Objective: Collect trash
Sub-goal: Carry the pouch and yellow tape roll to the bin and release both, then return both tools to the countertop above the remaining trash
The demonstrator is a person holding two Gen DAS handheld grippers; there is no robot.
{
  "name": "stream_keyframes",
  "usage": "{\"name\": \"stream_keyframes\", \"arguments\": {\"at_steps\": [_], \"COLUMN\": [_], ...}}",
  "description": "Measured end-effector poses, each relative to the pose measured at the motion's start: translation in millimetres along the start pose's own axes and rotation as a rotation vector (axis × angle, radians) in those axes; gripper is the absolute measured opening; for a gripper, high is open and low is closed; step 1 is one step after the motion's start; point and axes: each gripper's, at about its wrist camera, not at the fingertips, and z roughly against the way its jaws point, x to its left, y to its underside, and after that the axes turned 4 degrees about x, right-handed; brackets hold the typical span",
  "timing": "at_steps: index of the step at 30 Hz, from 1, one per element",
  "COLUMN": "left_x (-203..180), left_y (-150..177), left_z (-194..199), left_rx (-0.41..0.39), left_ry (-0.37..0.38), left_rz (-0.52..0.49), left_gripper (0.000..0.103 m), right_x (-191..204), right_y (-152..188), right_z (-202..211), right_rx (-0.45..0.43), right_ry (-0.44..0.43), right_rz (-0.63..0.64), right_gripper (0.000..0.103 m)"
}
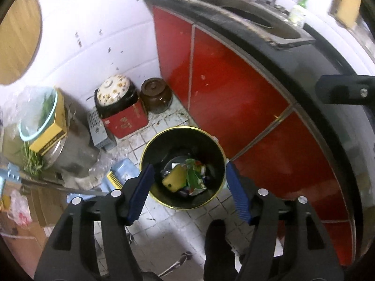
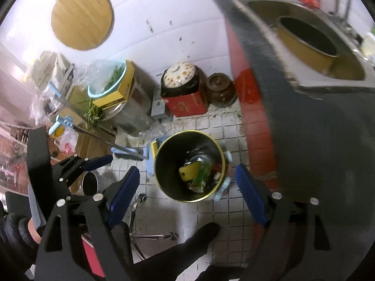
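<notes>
A black trash bin (image 1: pixel 164 147) with a gold rim stands on the tiled floor beside the red cabinet. Inside it lie a yellow sponge (image 1: pixel 174 178), a green wrapper (image 1: pixel 194 175) and other scraps. My left gripper (image 1: pixel 188 167) hovers above the bin, open, nothing between its blue pads. In the right wrist view the same bin (image 2: pixel 171 154) shows the sponge (image 2: pixel 188 172) and the green wrapper (image 2: pixel 202 175). My right gripper (image 2: pixel 187 169) also hangs over it, open wide and empty. One blue pad (image 2: pixel 99 160) of the left gripper shows at that view's left.
Red cabinet doors (image 1: pixel 225 86) and a black counter edge (image 1: pixel 311 75) run close on the right, with a sink (image 2: pixel 304 23) holding a yellow-walled pan. A flowered pot on a red box (image 1: pixel 126 119), a brown jar (image 1: pixel 155 94), a blue dustpan (image 1: pixel 119 175) and a person's dark shoe (image 2: pixel 201 234) surround the bin.
</notes>
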Motion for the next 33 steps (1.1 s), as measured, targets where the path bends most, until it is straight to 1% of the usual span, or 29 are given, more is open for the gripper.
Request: {"name": "stream_keyframes", "arguments": {"at_steps": [2, 4, 6, 9, 12, 13, 15, 16, 18, 19, 22, 24, 26, 28, 30, 33], "left_x": [-15.9, -34.9, -58.9, -112.5, -177.8, -212.5, -257.2, -286.2, -336.4, -367.4, -433.4, -477.4, -505.3, -528.4, -547.2, -558.3], "left_y": [-5.3, -12.5, -19.7, -30.1, -36.4, -36.1, -31.8, -28.2, -18.3, -10.8, 9.9, 29.5, 43.3, 55.9, 66.0, 74.9], "left_z": [11.4, 27.0, 41.8, 61.0, 81.9, 92.3, 104.0, 111.5, 124.1, 131.7, 148.5, 159.9, 165.1, 167.3, 167.9, 164.5], "left_rx": [-0.019, -0.053, -0.084, -0.106, -0.144, -0.171, -0.194, -0.207, -0.225, -0.229, -0.235, -0.243, -0.249, -0.249, -0.245, -0.241], "left_ry": [0.011, 0.018, 0.024, 0.07, 0.153, 0.19, 0.241, 0.277, 0.333, 0.371, 0.456, 0.494, 0.514, 0.53, 0.54, 0.54], "left_rz": [-0.021, -0.039, -0.066, -0.165, -0.297, -0.368, -0.455, -0.51, -0.599, -0.652, -0.764, -0.848, -0.904, -0.954, -0.989, -1.017], "left_gripper": [0.069, 0.089, 0.094, 0.095, 0.095, 0.095, 0.095, 0.095, 0.095, 0.095, 0.095, 0.095, 0.095, 0.095, 0.095, 0.095], "right_x": [-13.2, -27.1, -47.4, -76.0, -113.0, -123.4, -149.5, -163.3, -181.8, -191.1, -218.6, -231.9, -240.8, -247.7, -253.8, -259.3], "right_y": [11.5, 25.0, 45.5, 79.5, 128.9, 145.6, 190.7, 218.1, 257.4, 277.5, 351.9, 391.6, 426.2, 456.4, 477.7, 497.2], "right_z": [25.8, 52.4, 88.8, 136.7, 192.8, 209.1, 245.0, 264.8, 289.5, 301.2, 337.6, 354.6, 367.1, 377.4, 382.3, 386.3], "right_rx": [-0.034, -0.068, -0.115, -0.18, -0.26, -0.283, -0.328, -0.348, -0.369, -0.378, -0.412, -0.429, -0.447, -0.459, -0.468, -0.474], "right_ry": [0.013, 0.027, 0.065, 0.124, 0.204, 0.234, 0.302, 0.345, 0.402, 0.431, 0.514, 0.547, 0.578, 0.592, 0.596, 0.6], "right_rz": [-0.033, -0.066, -0.109, -0.191, -0.298, -0.331, -0.413, -0.46, -0.525, -0.561, -0.685, -0.742, -0.785, -0.827, -0.855, -0.877], "right_gripper": [0.087, 0.09, 0.09, 0.091, 0.091, 0.091, 0.091, 0.091, 0.091, 0.091, 0.091, 0.091, 0.091, 0.091, 0.091, 0.091]}}
